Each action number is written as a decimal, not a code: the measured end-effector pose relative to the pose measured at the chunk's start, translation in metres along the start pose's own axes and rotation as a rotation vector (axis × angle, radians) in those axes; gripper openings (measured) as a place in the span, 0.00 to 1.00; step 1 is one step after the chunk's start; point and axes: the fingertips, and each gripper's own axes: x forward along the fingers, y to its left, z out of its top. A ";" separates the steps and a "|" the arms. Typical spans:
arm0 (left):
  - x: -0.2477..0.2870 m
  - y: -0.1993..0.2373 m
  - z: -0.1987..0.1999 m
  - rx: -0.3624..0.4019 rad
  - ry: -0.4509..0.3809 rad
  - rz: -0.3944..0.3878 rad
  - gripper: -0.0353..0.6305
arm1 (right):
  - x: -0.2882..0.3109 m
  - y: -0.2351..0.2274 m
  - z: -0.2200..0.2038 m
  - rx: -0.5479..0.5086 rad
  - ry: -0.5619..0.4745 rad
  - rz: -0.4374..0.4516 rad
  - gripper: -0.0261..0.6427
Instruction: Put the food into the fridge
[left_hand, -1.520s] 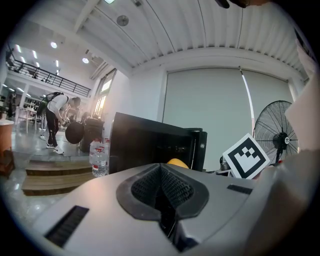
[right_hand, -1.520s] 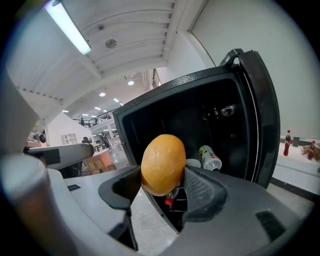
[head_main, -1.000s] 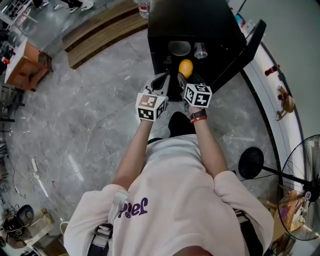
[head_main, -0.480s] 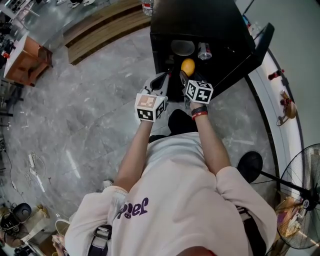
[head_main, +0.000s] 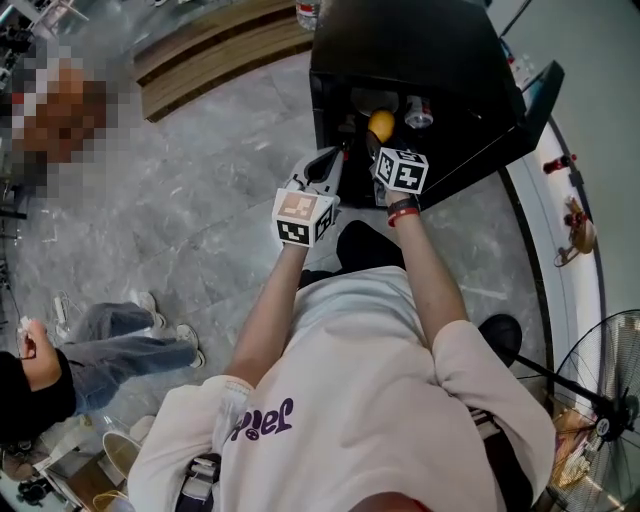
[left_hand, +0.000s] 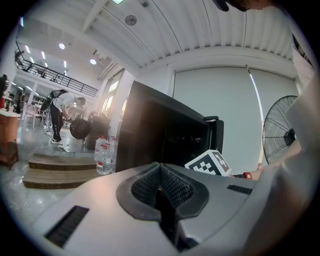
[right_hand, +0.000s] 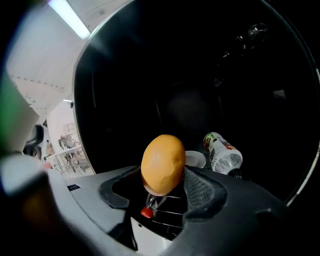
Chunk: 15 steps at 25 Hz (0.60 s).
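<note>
Gripping the yellow-orange fruit (right_hand: 163, 164) from both sides, your right tongs (right_hand: 162, 191) stand wide around it. The ribbed pads (right_hand: 201, 190) press on its lower half, so most of the fruit rises above them. Your left tongs (left_hand: 161, 189) are pressed together with nothing between them. In the head view they hang just beside the right ones, outside the black fridge (head_main: 420, 50).

The fruit is at the mouth of the fridge, in the air and not yet set down. The fridge door (head_main: 510, 115) stands open on the right side.

Inside, near the fruit and a little to its right, a plastic bottle (right_hand: 223, 153) lies on its side. A white dish (right_hand: 196, 159) sits just beside it. The space to the left of the dish looks dark and free, but I cannot see the shelf surface there clearly.

My advice for this step:
- Carry the fruit deeper and to the left of the dish.
- Lower it until the shelf carries its weight, and only then loosen the pads.
- Open slowly, because an oval fruit probably rolls, and the bottle can roll too if you touch it.
- Pull the tongs straight back, not sideways.
- Hold the left tongs away from the opening, ready for the door.
</note>
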 end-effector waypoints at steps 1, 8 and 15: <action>0.001 0.001 -0.001 0.000 0.002 0.002 0.08 | 0.005 -0.002 0.001 0.000 0.001 -0.001 0.45; 0.008 0.004 -0.001 0.000 0.000 0.007 0.08 | 0.038 -0.018 0.008 -0.010 0.018 -0.009 0.45; 0.017 0.005 -0.002 -0.006 -0.015 0.009 0.08 | 0.069 -0.030 0.009 0.004 0.032 -0.011 0.45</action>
